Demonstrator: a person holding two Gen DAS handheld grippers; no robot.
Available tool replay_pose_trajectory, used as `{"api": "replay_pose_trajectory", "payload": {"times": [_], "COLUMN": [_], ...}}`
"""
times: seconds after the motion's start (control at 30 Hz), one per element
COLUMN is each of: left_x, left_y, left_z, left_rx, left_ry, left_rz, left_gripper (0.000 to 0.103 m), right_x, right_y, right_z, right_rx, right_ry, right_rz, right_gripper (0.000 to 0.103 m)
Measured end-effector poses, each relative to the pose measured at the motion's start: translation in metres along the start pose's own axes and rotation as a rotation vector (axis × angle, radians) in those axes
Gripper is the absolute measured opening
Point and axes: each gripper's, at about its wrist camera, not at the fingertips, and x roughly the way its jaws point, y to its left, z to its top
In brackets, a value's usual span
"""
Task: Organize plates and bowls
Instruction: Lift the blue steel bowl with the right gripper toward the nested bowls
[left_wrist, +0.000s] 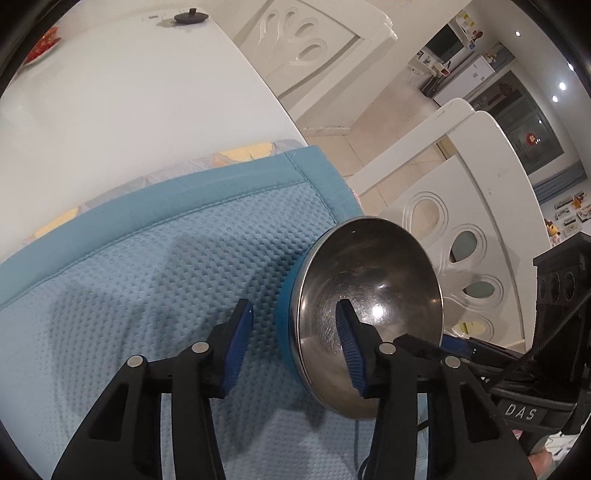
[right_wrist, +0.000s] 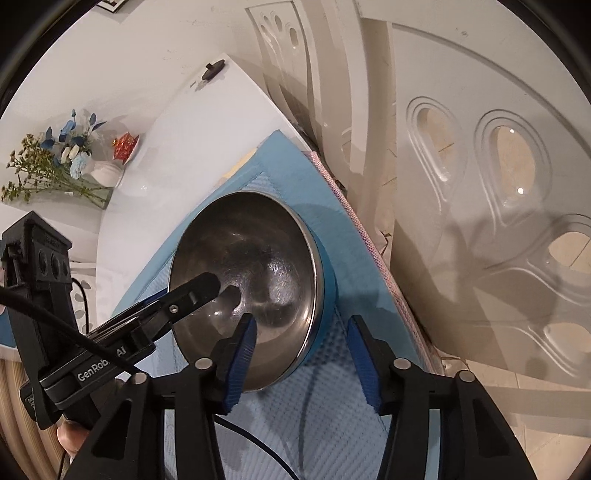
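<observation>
Round steel bowl with a blue outer shell (left_wrist: 369, 314) sits near the blue waffle mat's (left_wrist: 147, 295) right edge. Left gripper (left_wrist: 295, 343) and right gripper (right_wrist: 301, 354) each straddle opposite rim walls, jaws narrowed, not visibly pinching yet.

Glossy scuffed steel bowl (left_wrist: 369, 295), waffle-textured blue cloth mat (left_wrist: 166, 295) — matt, smooth glossy white table (left_wrist: 129, 110)

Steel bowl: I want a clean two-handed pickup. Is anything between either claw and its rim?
Nothing visible. The left claw and right claw each straddle the steel bowl rim, one finger inside, one outside, above the blue mat.
</observation>
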Motion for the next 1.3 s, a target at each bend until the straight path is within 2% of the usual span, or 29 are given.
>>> {"api": "replay_pose_trajectory", "payload": {"times": [0.1, 0.23, 0.33, 0.67, 0.9, 1.03, 1.3], "left_x": [0.005, 0.005, 0.002, -0.058, -0.125, -0.158, -0.205], "left_y": [0.0, 0.0, -0.002, -0.023, -0.04, -0.05, -0.063], "left_z": [-0.001, -0.005, -0.008, -0.036, -0.071, -0.102, -0.155], "left_rx": [-0.003, -0.028, -0.014, 0.038, 0.004, -0.018, -0.019], "left_ry": [0.011, -0.004, -0.018, -0.125, -0.227, -0.275, -0.332], "left_rz": [-0.01, -0.017, -0.001, 0.031, 0.026, 0.027, 0.046], "left_gripper": [0.035, 0.033, 0.03, 0.03, 0.03, 0.03, 0.03], "right_x": [0.004, 0.007, 0.006, -0.037, -0.088, -0.113, -0.136], "right_y": [0.003, 0.009, 0.013, 0.042, 0.066, 0.079, 0.097], "right_z": [-0.002, -0.002, -0.003, -0.02, -0.054, -0.084, -0.143], "right_rx": [-0.016, -0.065, -0.096, -0.206, -0.255, -0.267, -0.271], "right_ry": [-0.002, -0.023, -0.032, -0.109, -0.139, -0.144, -0.107], "right_rz": [0.007, -0.018, -0.039, -0.053, -0.022, -0.003, 0.034], "right_gripper": [0.041, 0.034, 0.034, 0.034, 0.034, 0.034, 0.034]}}
